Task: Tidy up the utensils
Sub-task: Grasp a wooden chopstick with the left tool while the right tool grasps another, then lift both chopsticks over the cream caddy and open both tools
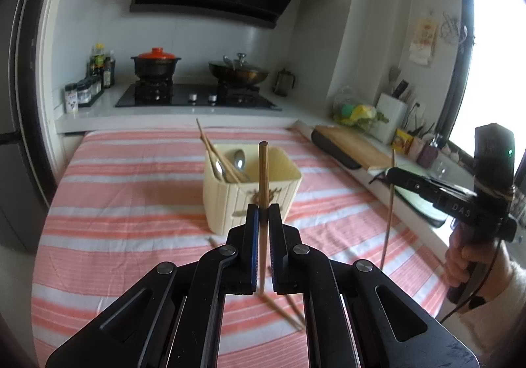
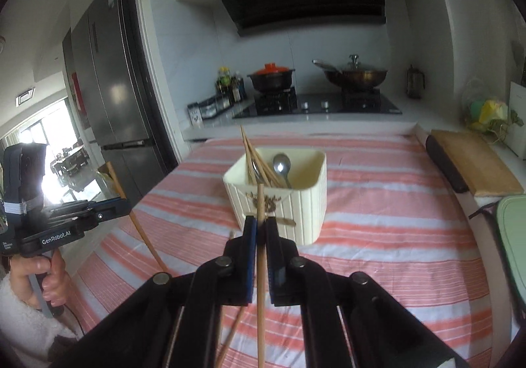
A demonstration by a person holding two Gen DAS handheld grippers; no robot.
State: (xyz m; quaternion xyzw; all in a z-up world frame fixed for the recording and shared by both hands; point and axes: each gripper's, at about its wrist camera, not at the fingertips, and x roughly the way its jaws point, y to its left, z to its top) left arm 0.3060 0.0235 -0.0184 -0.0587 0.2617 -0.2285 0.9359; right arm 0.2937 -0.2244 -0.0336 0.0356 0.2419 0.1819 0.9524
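A cream utensil holder (image 1: 251, 190) stands on the striped cloth; it also shows in the right wrist view (image 2: 282, 197). It holds spoons (image 2: 282, 165) and chopsticks (image 2: 254, 157). My left gripper (image 1: 263, 208) is shut on a wooden chopstick (image 1: 263, 170), held upright in front of the holder. My right gripper (image 2: 260, 221) is shut on another chopstick (image 2: 260, 203), also upright and near the holder. Each gripper shows in the other's view, the right one (image 1: 393, 172) and the left one (image 2: 123, 203). More chopsticks (image 1: 284, 310) lie on the cloth below the grippers.
The pink-and-white striped cloth (image 1: 131, 220) covers the table. Behind is a stove with a red-lidded pot (image 1: 156, 63) and a wok (image 1: 238, 72). A wooden cutting board (image 1: 353, 146) lies on the right counter. A fridge (image 2: 111, 78) stands at the left.
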